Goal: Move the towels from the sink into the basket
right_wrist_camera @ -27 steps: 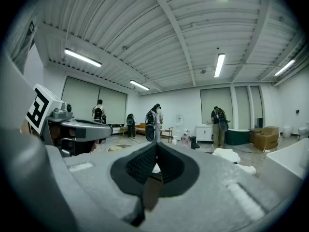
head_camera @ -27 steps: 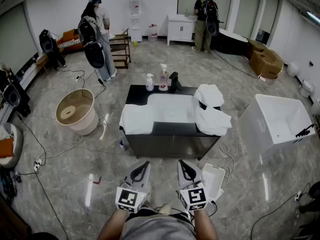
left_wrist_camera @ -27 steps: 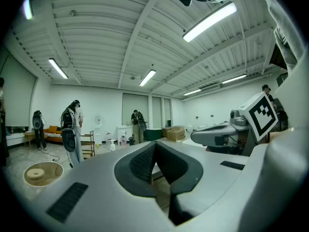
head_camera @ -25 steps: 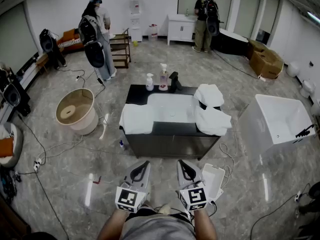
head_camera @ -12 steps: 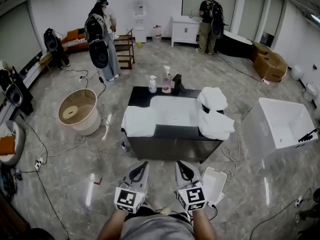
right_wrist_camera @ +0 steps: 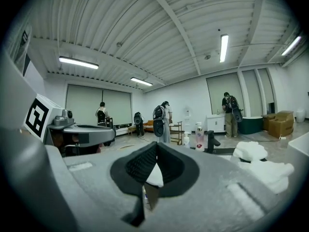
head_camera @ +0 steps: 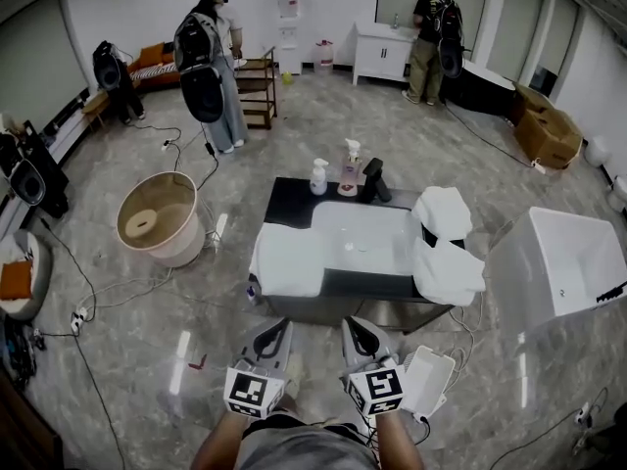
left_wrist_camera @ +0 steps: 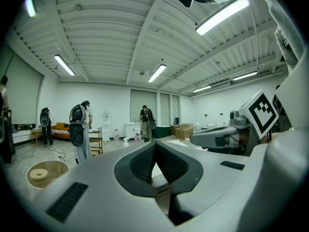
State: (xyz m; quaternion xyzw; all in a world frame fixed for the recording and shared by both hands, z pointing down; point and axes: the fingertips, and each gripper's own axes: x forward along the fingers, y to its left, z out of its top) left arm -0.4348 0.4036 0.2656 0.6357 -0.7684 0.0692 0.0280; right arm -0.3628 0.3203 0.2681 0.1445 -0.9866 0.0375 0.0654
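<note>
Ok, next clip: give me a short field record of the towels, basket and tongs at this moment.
left towel: draped over the counter's left edge, beside the sink
far right towel: on the counter's right end
near right towel: in front of it, overhanging the edge
basket: on the floor left of the counter, no towel inside
left tongs: shut, empty, short of the counter
right tongs: shut, empty, short of the counter
stage: no towel picked up yet

A large indoor test hall staged as a bathroom mock-up: a freestanding sink counter [head_camera: 292,204] mid-floor, a white bathtub [head_camera: 578,262] at right, a vanity cabinet [head_camera: 382,59] and cardboard boxes [head_camera: 549,130] at the far side, cables [head_camera: 118,284] trailing over the marble-look floor, strip lights [left_wrist_camera: 222,14] on a ribbed ceiling.
</note>
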